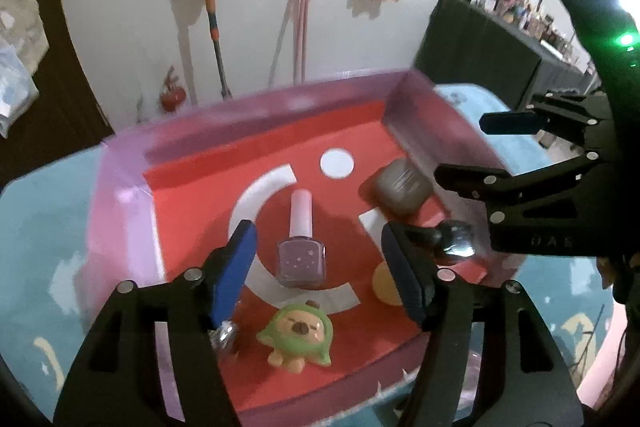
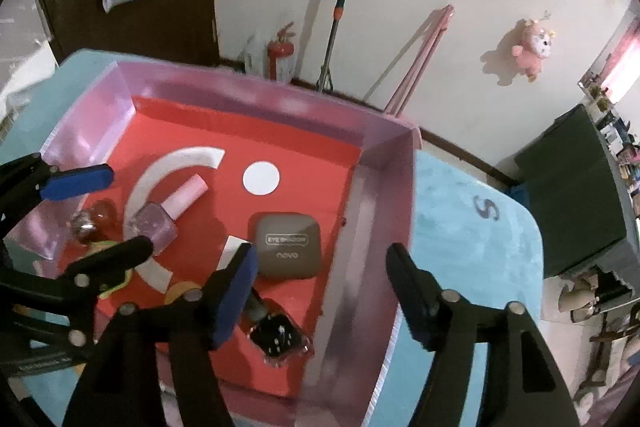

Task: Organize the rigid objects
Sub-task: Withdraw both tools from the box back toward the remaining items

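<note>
Lying between open left tongs [image 1: 320,267], nail polish bottle [image 1: 301,247], seemingly untouched

Pink-walled tray [image 2: 380,195], red floor, contains: lilac nail-polish bottle [image 1: 300,251] lying flat, centre; grey eyeshadow compact [image 2: 286,245], right; black bottle [image 2: 278,339], near right; green figurine [image 1: 298,333], near centre.
</note>
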Demonstrator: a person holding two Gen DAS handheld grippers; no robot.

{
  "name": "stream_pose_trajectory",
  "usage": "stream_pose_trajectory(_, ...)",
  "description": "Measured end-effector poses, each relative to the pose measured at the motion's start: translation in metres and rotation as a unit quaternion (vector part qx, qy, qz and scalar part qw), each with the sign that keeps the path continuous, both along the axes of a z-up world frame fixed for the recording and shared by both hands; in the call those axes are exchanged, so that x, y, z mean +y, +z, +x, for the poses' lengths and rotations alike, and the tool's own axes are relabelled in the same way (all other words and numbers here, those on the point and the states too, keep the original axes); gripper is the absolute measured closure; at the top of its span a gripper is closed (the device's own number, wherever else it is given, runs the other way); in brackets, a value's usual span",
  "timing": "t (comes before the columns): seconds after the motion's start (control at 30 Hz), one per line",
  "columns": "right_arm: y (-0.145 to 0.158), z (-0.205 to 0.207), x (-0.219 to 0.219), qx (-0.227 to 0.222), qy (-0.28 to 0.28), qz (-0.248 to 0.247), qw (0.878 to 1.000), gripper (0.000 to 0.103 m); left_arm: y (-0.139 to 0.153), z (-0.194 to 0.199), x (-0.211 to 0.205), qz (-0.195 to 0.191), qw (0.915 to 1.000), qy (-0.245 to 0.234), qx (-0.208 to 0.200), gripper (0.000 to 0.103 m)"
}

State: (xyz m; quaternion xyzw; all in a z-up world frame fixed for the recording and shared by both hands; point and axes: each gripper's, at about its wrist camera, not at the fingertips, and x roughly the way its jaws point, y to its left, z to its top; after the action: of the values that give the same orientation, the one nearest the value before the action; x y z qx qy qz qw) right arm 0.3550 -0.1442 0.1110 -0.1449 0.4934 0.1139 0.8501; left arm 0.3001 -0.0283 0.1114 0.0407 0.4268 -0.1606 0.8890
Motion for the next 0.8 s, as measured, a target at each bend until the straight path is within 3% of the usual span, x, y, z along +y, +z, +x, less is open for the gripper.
stream_pose_trajectory(0.13,0.026,-0.021,-0.015,-0.029,-0.01,0.019,0.999,0.028,0.028,-0.028,0.009,-0.009,0.9987,0.014,-0.048,0.028)
stream_pose_trajectory(0.43,0.085,-0.102,-0.031,-0.127,-0.007,0.064,0.99,0.005,0.08,-0.097,0.024,-0.045,0.9892,0.031,-0.136,0.018)
stream_pose_trajectory(0.6,0.106,-0.159,-0.029,-0.194,0.003,0.069,0.979,0.0,0.092,-0.144,0.029,-0.054,0.9821,0.043,-0.175,0.013)
stream_pose_trajectory(0.8,0.105,-0.215,-0.025,-0.234,0.007,0.095,0.968,0.0,0.084,-0.184,0.038,-0.076,0.9774,0.055,-0.189,0.013)
